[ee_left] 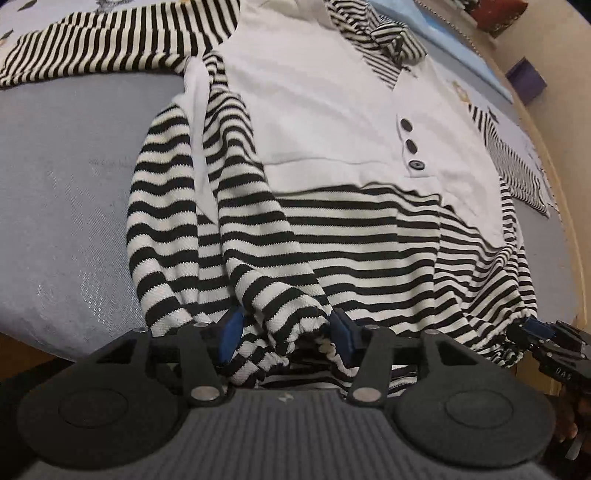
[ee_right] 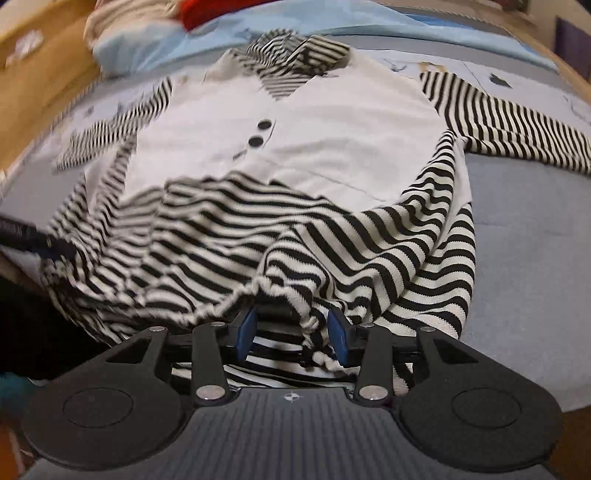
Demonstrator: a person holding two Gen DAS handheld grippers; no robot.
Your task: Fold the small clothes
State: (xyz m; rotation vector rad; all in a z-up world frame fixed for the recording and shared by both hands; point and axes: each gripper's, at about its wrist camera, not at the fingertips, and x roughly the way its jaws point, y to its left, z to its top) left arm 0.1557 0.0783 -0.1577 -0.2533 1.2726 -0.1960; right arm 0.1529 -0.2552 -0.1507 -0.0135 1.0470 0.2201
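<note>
**Around the bed**

A grey-blue bedcover (ee_left: 66, 192) spreads over the bed, with small printed figures near its far edge. A light blue cloth (ee_right: 155, 40) lies bunched at the far left corner, something red (ee_right: 207, 13) behind it. A wooden frame (ee_right: 40, 85) borders the bed. A purple box (ee_left: 526, 75) sits beyond its right edge.
</note>
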